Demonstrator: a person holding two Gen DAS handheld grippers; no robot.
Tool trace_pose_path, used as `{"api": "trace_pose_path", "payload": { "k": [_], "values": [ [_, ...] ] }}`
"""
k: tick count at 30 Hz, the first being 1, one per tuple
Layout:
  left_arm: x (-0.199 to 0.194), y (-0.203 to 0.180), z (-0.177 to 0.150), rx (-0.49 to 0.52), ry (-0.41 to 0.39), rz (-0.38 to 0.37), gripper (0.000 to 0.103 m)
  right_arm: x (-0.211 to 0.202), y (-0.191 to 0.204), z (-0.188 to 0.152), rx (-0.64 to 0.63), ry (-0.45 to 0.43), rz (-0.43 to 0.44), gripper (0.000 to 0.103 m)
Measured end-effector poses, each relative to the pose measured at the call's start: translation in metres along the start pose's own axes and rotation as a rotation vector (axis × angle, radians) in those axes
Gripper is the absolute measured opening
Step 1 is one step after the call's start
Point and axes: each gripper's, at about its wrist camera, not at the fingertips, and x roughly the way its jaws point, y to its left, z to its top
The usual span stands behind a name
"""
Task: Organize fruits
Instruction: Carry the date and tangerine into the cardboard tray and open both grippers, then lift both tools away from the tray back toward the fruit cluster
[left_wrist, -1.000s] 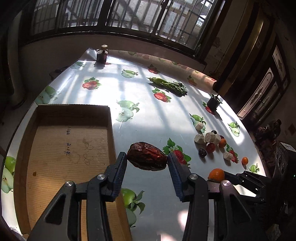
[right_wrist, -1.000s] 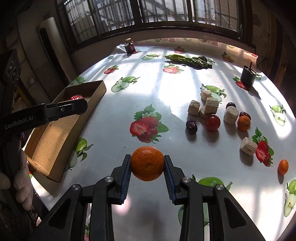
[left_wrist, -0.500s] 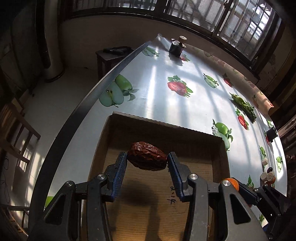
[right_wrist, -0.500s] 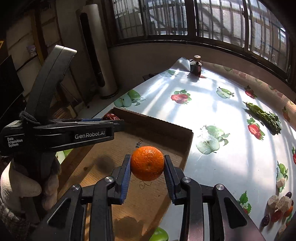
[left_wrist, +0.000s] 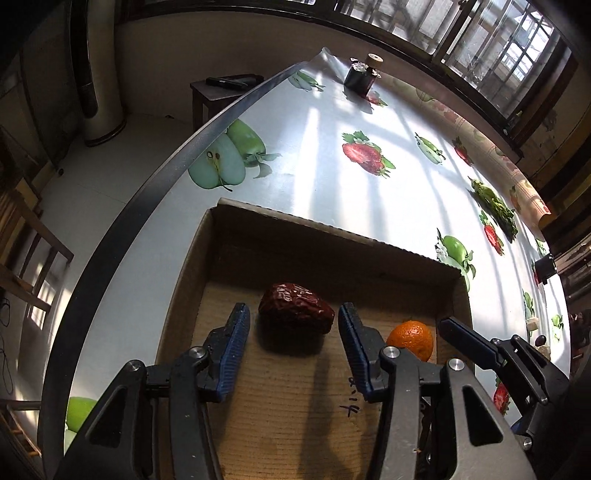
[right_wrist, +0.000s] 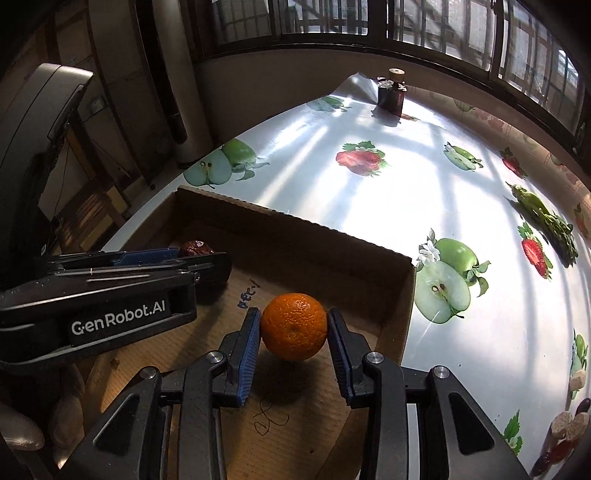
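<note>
A wrinkled dark red date (left_wrist: 295, 309) lies on the floor of the shallow cardboard box (left_wrist: 332, 229). My left gripper (left_wrist: 294, 325) is open around it, with gaps on both sides. The date also shows in the right wrist view (right_wrist: 195, 248), behind the left gripper's fingers (right_wrist: 147, 258). My right gripper (right_wrist: 293, 332) is shut on an orange mandarin (right_wrist: 294, 326) and holds it low over the box floor (right_wrist: 391, 254), near its right wall. The mandarin shows in the left wrist view (left_wrist: 410, 339) too.
The box sits at the table's left edge (left_wrist: 147, 192). Several loose fruits and beige pieces (right_wrist: 565, 432) lie at the far right. A green vegetable bundle (right_wrist: 546, 221) and a dark jar (right_wrist: 390, 92) stand farther back. A chair (left_wrist: 26, 258) is left of the table.
Both grippers have come down lower into the box. My left gripper has opened and let go of the date, which now lies on the box floor. The right still grips the mandarin.
</note>
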Motion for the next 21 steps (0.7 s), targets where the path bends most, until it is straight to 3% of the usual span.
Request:
{"api": "trace_pose_path", "payload": {
  "k": [3, 7, 11, 16, 21],
  "values": [
    [-0.011, 0.003, -0.002, -0.022, -0.008, 0.008, 0.051, -0.014, -0.002, 0.000, 0.004, -0.052, -0.010, 0.069],
    [-0.043, -0.005, -0.012, -0.027, -0.066, 0.017, 0.053, -0.044, -0.010, -0.009, 0.015, -0.100, -0.016, 0.069],
    [-0.088, -0.026, -0.030, -0.009, -0.137, -0.038, 0.057, -0.081, -0.027, -0.032, 0.027, -0.139, -0.018, 0.069],
    [-0.151, -0.078, -0.060, 0.107, -0.245, -0.108, 0.063, -0.141, -0.066, -0.066, 0.080, -0.188, -0.046, 0.069],
    [-0.216, -0.131, -0.089, 0.224, -0.365, -0.191, 0.070, -0.221, -0.124, -0.103, 0.156, -0.270, -0.161, 0.069]
  ]
}}
